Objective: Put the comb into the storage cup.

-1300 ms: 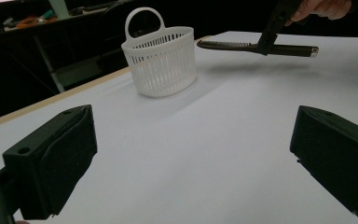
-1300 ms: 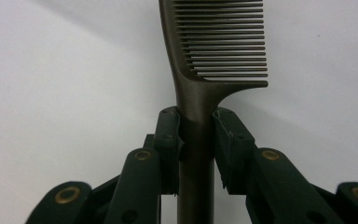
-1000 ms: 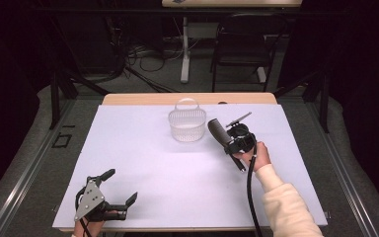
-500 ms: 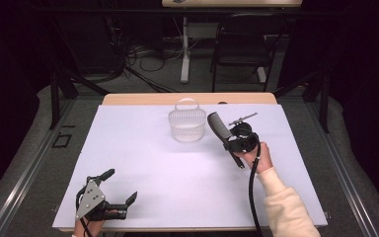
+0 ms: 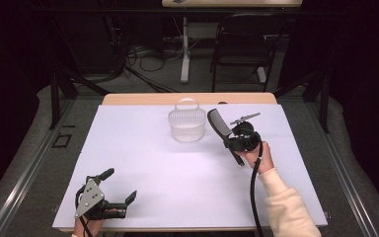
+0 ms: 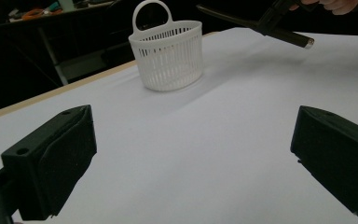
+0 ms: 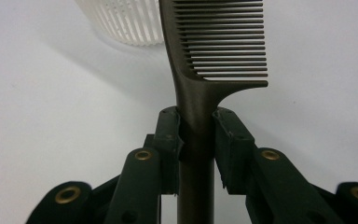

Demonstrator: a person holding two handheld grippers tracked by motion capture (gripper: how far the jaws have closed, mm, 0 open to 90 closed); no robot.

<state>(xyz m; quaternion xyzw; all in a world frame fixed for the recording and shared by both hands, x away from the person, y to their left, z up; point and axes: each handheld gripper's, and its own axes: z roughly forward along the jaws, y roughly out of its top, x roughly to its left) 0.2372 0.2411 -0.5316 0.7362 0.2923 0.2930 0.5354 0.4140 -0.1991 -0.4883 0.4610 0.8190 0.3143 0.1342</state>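
High view and both gripper views of a comb being carried toward a basket. The right gripper [image 5: 227, 139] holds a dark comb [image 5: 218, 124] above the white tabletop [image 5: 143, 163]; its jaws are pinched on the comb's handle just below the toothed section, as the right gripper view shows, with the teeth [image 7: 223, 42] pointing to one side and the handle's end projecting back past the jaws toward the hand. The comb's toothed end rises toward the white slatted basket [image 5: 187, 125], which stands upright on the tabletop toward the far edge with its loop handle at the back; comb and basket are near but apart. The left gripper [image 5: 119, 186] rests at the near left of the tabletop, well apart from both, its jaws spread with nothing between them.

Probable step: lowering the comb into the basket. Risks, as judged from this arrangement: the basket is light and unbraced, so a comb tip striking its rim or wall could push it along the tabletop or tip it. The grip falls on a narrow, smooth handle, so the comb could pivot between the jaws on contact. The comb looks long against the basket's depth, so released at a slant it could lean on the rim and topple the basket or fall out.
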